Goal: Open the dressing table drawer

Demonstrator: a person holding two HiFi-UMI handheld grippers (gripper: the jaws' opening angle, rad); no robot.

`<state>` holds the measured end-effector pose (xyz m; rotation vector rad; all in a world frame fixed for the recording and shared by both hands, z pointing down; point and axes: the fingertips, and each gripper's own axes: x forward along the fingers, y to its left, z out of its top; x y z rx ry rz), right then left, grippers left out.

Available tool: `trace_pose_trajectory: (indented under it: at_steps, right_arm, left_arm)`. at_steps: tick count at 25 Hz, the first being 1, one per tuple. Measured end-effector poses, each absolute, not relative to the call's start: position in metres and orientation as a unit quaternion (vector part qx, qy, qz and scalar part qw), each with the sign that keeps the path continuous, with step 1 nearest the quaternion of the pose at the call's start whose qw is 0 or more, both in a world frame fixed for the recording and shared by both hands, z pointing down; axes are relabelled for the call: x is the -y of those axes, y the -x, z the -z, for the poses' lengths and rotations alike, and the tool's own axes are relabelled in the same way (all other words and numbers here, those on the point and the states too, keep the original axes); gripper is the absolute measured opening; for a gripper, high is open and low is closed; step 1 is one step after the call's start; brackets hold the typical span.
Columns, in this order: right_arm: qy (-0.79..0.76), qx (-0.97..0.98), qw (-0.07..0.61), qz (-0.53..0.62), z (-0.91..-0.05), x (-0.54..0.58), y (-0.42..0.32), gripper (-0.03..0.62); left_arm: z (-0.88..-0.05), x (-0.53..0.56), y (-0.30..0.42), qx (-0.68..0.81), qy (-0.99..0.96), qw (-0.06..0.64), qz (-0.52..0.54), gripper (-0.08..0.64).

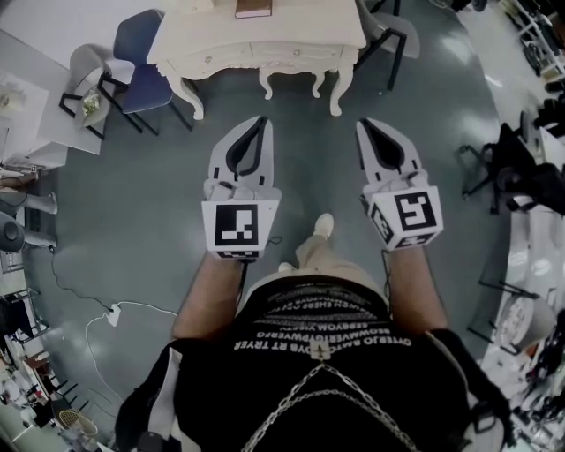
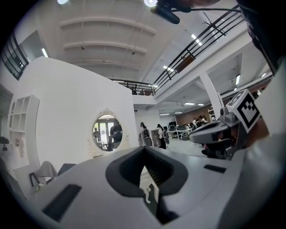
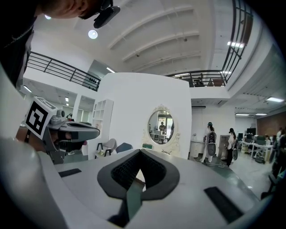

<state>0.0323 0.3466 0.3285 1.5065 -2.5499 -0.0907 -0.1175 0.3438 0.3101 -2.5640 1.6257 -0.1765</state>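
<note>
The person stands on the grey floor (image 1: 132,203) facing the dressing-table bench (image 1: 212,40), well short of it, with both tools held out side by side and pointing at it. The left tool (image 1: 262,120) has its jaws pressed together with nothing between them; in the left gripper view only a thin slit shows, with one carved leg (image 2: 147,193) of the bench behind it. The right tool (image 1: 364,124) is likewise pressed together and empty. Neither tool touches the bench. The drawer (image 1: 287,53) sits in the front of the bench, between the curved legs, pushed fully in. A dark book (image 1: 253,9) lies on the bench top. A blue chair (image 1: 141,53) and a grey chair (image 1: 88,75) stand to the left of the bench, another chair (image 1: 388,35) to its right. An oval mirror (image 3: 161,126) in an ornate frame hangs on the white wall behind the bench.
</note>
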Motion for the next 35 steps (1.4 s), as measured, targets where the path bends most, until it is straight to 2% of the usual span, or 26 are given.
trace_pose_trajectory:
  at_steps: [8, 26, 35]
  right_arm:
    - [-0.498, 0.862, 0.089, 0.030, -0.324, -0.298, -0.061, 0.002]
    - [-0.466, 0.881, 0.078, 0.027, -0.321, -0.163, -0.119, 0.002]
    - [-0.462, 0.883, 0.079, 0.011, -0.330, -0.132, -0.142, 0.002]
  left_arm:
    - [-0.309, -0.292, 0.085, -0.535, 0.842, 0.035, 0.056, 0.003]
    - [-0.300, -0.165, 0.026, -0.558, 0.824, 0.055, 0.079, 0.003]
    - [-0.308, -0.139, -0.001, -0.562, 0.823, 0.039, 0.076, 0.003]
